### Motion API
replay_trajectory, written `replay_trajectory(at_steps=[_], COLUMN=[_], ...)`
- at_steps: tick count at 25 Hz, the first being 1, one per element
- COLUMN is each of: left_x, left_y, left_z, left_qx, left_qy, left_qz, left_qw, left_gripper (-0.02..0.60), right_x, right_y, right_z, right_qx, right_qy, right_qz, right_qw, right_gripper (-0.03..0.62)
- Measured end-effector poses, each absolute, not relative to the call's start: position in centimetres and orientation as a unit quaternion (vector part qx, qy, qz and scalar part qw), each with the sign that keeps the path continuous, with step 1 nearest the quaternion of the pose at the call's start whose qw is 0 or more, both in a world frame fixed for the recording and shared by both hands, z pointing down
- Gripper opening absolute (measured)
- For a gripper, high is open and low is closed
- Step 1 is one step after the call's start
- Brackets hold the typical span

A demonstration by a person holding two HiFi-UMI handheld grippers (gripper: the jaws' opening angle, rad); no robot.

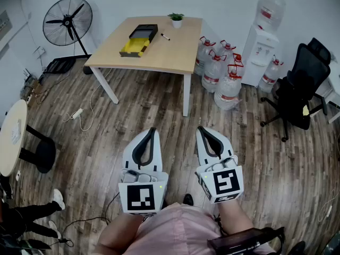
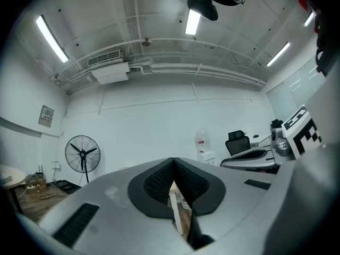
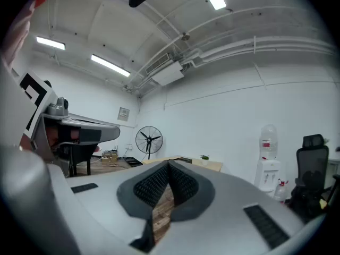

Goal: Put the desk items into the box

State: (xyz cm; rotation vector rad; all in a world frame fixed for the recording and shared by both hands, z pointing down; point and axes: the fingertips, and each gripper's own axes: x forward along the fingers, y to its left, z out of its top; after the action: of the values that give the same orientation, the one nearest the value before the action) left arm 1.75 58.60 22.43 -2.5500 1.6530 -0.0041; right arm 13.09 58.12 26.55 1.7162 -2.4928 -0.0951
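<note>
A wooden desk [image 1: 180, 49] stands far ahead across the floor. On it lie an open black and yellow box [image 1: 139, 39], a small dark pen [image 1: 165, 36] and a potted plant [image 1: 176, 19]. Both grippers are held low near my body, well short of the desk. My left gripper [image 1: 153, 130] is shut with nothing between its tips, which meet in the left gripper view [image 2: 173, 159]. My right gripper [image 1: 201, 128] is likewise shut and empty; its own view shows the closed tips [image 3: 169, 162], with the desk [image 3: 210, 165] small behind them.
A standing fan [image 1: 67, 21] is left of the desk. Several water bottles [image 1: 219, 70] and a dispenser [image 1: 264, 41] stand to its right, then a black office chair [image 1: 297, 89]. A round table [image 1: 13, 134], floor cables [image 1: 79, 113] and a person's shoes [image 1: 56, 198] are at the left.
</note>
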Motion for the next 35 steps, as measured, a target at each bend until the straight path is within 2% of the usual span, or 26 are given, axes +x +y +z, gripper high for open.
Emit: replay_trajectory(at_steps=[12, 14, 15, 25, 35], left_x=[5.7, 6.0, 6.0, 3.4, -2.9], left_y=[57.2, 57.0, 56.9, 50.1, 37.0], left_z=[23.3, 23.7, 24.1, 27.2, 27.6], left_qx=[-0.83, -0.828, -0.826, -0.817, -0.817], left_qy=[0.555, 0.559, 0.561, 0.576, 0.575], left_qz=[-0.005, -0.01, -0.013, -0.027, -0.021], left_qw=[0.055, 0.053, 0.051, 0.029, 0.027], left_gripper=[0.009, 0.011, 0.011, 0.011, 0.009], right_x=[16.3, 16.6, 16.8, 15.7, 10.0], right_y=[56.5, 56.0, 55.7, 48.9, 35.5], right_z=[27.7, 28.1, 28.4, 30.8, 30.6], right_qx=[0.54, 0.532, 0.53, 0.538, 0.544], right_qy=[-0.839, -0.845, -0.846, -0.841, -0.836], right_qz=[-0.029, -0.023, -0.019, -0.014, -0.023], right_qw=[0.054, 0.053, 0.053, 0.061, 0.07], right_gripper=[0.004, 0.094, 0.109, 0.11, 0.105])
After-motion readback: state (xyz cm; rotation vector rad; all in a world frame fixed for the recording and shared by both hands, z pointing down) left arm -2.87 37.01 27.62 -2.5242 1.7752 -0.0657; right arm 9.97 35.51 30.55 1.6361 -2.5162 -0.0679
